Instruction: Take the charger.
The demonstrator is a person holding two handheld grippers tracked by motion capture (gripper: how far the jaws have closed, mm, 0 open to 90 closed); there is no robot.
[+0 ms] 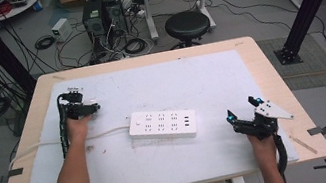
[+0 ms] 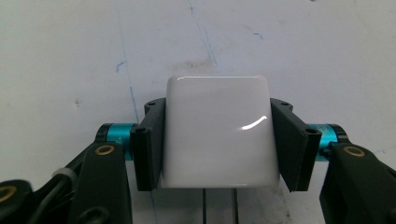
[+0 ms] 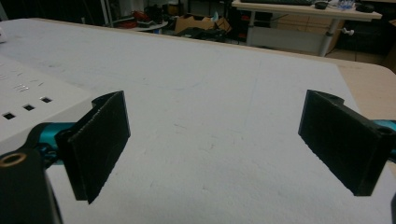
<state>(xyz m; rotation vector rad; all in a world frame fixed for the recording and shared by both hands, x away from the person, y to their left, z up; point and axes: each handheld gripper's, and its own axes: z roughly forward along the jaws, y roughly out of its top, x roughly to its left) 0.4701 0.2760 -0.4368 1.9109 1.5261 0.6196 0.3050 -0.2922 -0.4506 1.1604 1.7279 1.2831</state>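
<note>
One white plastic power strip (image 1: 163,124) lies mid-surface, between two tools. The left gripper view reveals the left tool (image 2: 218,140) clamping one glossy white square block (image 2: 218,133); the right tool (image 3: 229,140) gapes empty.

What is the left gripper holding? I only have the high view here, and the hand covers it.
Observer: In the left gripper view, the left gripper is clamped on a glossy white plug block, both jaws pressed against its sides.
Operator: Does that block have prongs?
Observer: Two thin dark prongs stick out of its near edge.
Operator: And the right gripper, anything between its jaws?
Observer: No. In the right gripper view the right gripper stands wide open over the bare white mat, with the power strip just beside its left jaw.
</note>
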